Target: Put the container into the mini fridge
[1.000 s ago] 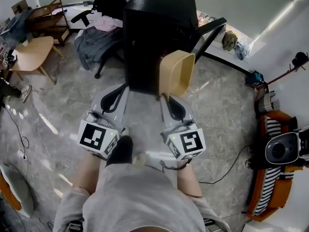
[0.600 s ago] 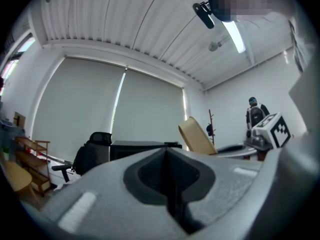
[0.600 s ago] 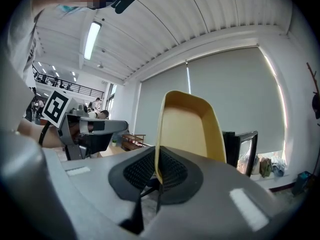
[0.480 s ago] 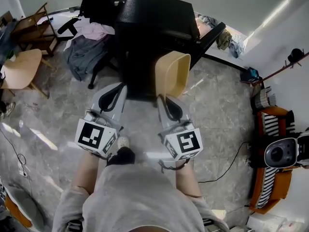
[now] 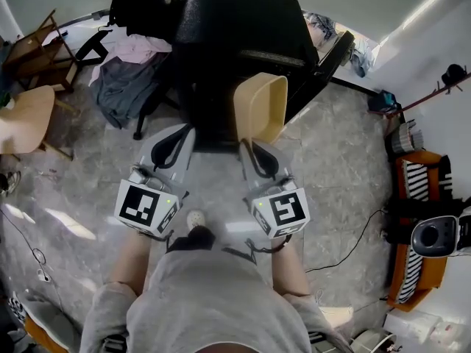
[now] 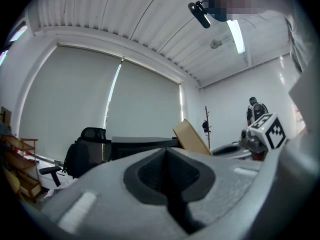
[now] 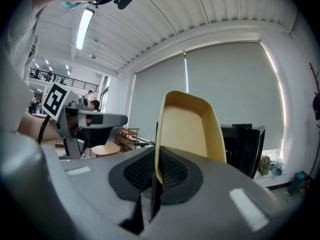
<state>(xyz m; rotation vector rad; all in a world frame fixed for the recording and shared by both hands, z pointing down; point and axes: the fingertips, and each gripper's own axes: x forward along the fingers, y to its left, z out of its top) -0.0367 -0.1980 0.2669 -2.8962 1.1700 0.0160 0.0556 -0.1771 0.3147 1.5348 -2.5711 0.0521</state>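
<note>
A tan plastic container [image 5: 261,109] is held up on edge by my right gripper [image 5: 252,148], which is shut on its rim; its hollow side faces right. In the right gripper view the container [image 7: 187,134] rises straight from the closed jaws. The black mini fridge [image 5: 239,31] stands just ahead, its door [image 5: 324,65] swung open to the right; the container's top overlaps the fridge's front. My left gripper [image 5: 182,140] is shut on nothing, level with the right one and close to the fridge's left front. In the left gripper view the container [image 6: 191,137] shows beyond the shut jaws.
A black office chair [image 5: 136,6] draped with clothes [image 5: 125,79] stands left of the fridge. Wooden chairs [image 5: 26,116] sit at far left. An orange striped seat [image 5: 416,197] and a cable [image 5: 353,241] lie on the right of the marble floor.
The person has stepped closer to the fridge; it looms larger and the container's top now overlaps its front. Both grippers kept their hold and spacing.
</note>
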